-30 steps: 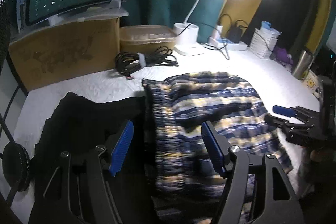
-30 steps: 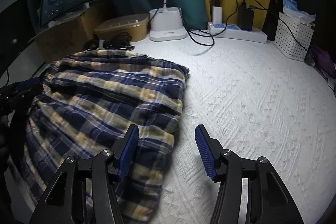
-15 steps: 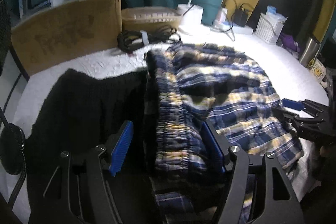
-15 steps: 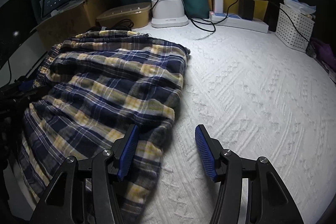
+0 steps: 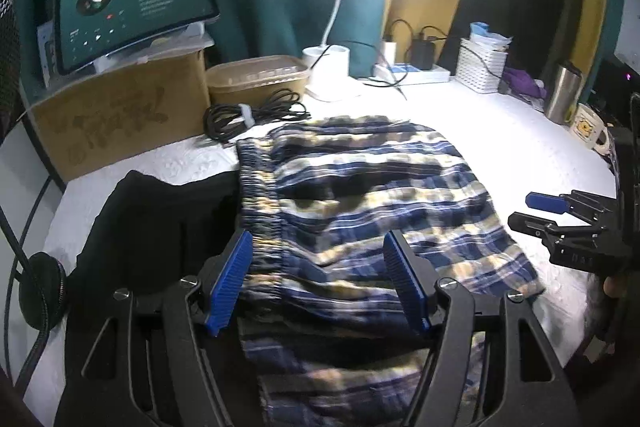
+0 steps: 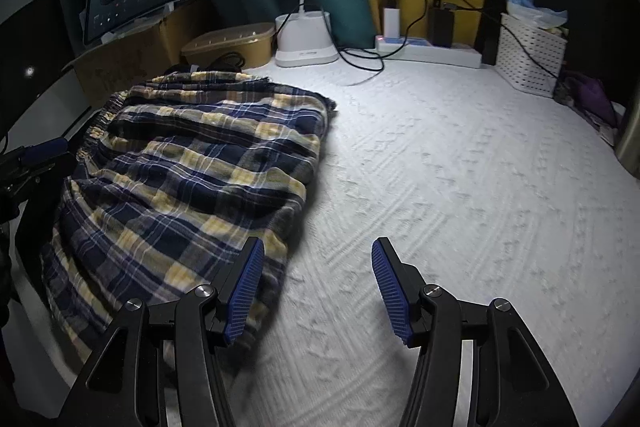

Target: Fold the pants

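Both your tongs are spread, nothing pinched. Left gripper (image 5: 318, 281) hovers over the plaid pants' (image 5: 360, 203) elastic waistband, angled down; near end of the pants is cut off behind its fingers. Right gripper (image 6: 316, 285) points down at the pants' right edge, right finger over bare white bedspread (image 6: 460, 167). Black garment (image 5: 160, 223) left of the pants, detail lost in shadow.

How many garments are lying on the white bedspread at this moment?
2. The plaid pants lie in the middle, in front of both grippers; a black garment lies against their waistband side, by the cardboard box. More could be hidden underneath.
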`<state>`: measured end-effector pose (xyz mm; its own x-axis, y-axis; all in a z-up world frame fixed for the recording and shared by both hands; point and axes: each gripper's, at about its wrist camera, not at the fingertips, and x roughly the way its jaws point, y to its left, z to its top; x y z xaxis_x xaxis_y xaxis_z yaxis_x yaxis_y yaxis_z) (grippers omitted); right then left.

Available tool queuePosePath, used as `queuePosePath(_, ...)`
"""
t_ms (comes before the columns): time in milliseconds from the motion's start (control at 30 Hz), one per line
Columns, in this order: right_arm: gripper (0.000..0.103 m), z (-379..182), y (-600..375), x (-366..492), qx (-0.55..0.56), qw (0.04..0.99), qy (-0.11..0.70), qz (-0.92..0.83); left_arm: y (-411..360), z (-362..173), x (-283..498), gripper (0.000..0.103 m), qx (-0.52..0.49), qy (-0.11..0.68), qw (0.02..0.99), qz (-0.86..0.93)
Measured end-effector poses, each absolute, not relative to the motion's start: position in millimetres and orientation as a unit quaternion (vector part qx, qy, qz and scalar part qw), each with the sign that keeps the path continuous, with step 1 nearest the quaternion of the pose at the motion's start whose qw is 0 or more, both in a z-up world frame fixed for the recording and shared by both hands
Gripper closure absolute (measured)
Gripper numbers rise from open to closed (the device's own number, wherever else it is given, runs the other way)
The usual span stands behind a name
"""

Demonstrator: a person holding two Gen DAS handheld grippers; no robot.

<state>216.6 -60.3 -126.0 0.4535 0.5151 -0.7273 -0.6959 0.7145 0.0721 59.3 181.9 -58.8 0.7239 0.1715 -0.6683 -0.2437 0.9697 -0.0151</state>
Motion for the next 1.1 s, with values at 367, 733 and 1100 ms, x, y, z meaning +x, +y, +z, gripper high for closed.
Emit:
queuePosePath(367,0.031,-112,-99,198,-0.106,0.864,0.357,0.34,143,-54,50,0.035,-0.041,0.346,0.933,0.09)
queuePosePath(733,0.031,-96,-147,182,-0.094,0.884,0.334,0.313,99,-52,42,0.034,-0.038,0.335,0.94,0.06)
queuePosePath(1100,0.03,-69,-197,160,-0.082,0.909,0.3,0.277,72,-40,34,0.031,-0.068,0.318,0.945,0.033)
